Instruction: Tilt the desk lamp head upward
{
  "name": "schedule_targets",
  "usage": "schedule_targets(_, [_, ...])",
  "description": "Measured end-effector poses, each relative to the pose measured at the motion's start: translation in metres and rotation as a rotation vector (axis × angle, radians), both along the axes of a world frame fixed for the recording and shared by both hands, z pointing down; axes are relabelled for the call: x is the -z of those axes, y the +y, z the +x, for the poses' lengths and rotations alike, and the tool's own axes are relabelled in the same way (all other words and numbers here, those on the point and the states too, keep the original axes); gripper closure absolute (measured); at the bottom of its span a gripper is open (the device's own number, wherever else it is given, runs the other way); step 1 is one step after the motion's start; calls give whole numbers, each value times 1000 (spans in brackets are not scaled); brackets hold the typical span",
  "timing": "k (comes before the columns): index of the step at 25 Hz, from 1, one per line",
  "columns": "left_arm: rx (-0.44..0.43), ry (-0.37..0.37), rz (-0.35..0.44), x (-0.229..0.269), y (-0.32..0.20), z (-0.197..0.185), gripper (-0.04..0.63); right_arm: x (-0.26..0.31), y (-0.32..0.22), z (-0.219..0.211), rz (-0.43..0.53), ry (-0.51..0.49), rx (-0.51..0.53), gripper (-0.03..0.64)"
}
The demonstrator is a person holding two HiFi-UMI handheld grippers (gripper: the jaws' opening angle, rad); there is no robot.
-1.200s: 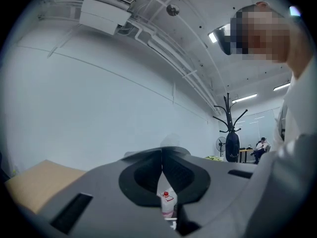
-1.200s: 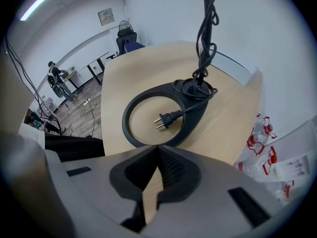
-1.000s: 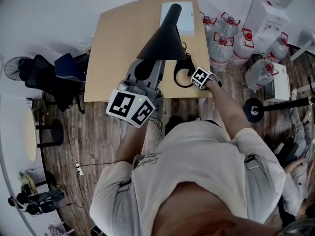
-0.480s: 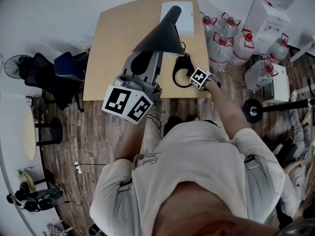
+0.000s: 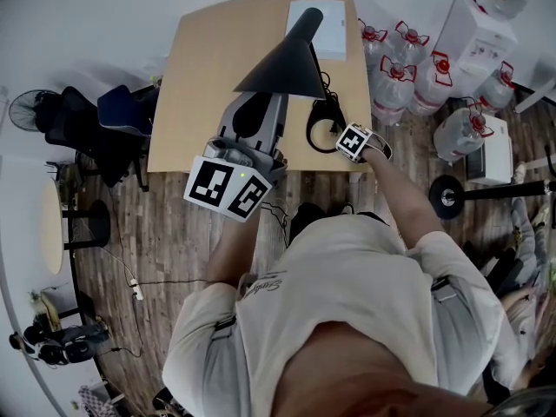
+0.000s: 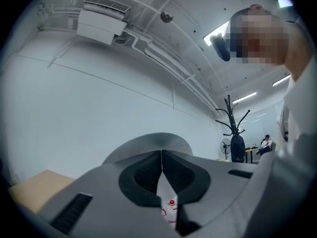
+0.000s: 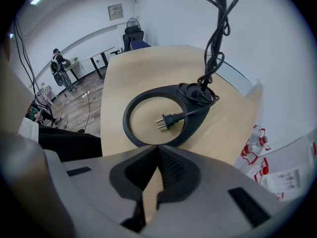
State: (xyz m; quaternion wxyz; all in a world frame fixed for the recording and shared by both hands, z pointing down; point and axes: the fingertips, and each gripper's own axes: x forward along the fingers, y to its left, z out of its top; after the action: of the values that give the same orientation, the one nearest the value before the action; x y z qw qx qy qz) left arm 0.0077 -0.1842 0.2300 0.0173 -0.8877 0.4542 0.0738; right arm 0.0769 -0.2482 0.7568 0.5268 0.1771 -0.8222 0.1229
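Over the tan table point(image 5: 195, 76), the black lamp head point(image 5: 282, 63) sits at twelve o'clock of the left gripper point(image 6: 161, 155), clenched on its rim, while the right gripper point(image 7: 158, 150), jaws together, touches the ring base point(image 7: 190, 108) at its five o'clock.

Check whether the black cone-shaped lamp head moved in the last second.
Yes: the black cone-shaped lamp head shifted slightly, its wide rim up-frame and left relative to the white flat box.
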Motion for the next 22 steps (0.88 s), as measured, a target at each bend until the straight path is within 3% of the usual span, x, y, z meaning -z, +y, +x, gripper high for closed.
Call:
schedule_targets(4, [5,-3,-10,-6,5,-2,580,-3,2,1,-18,7,2,621])
schedule_targets(13, [-11,-63,-77,-44,6,-5,580,5,-3,0,28,-47,-104,623])
schedule_targets(19, [-1,-91,-150,-75,23,-22,580,-1,9,13,61,-80,-242,623])
schedule_targets(22, [7,-100,-171,-81,40,-34,580,6,31,17,54,-172,-318,623])
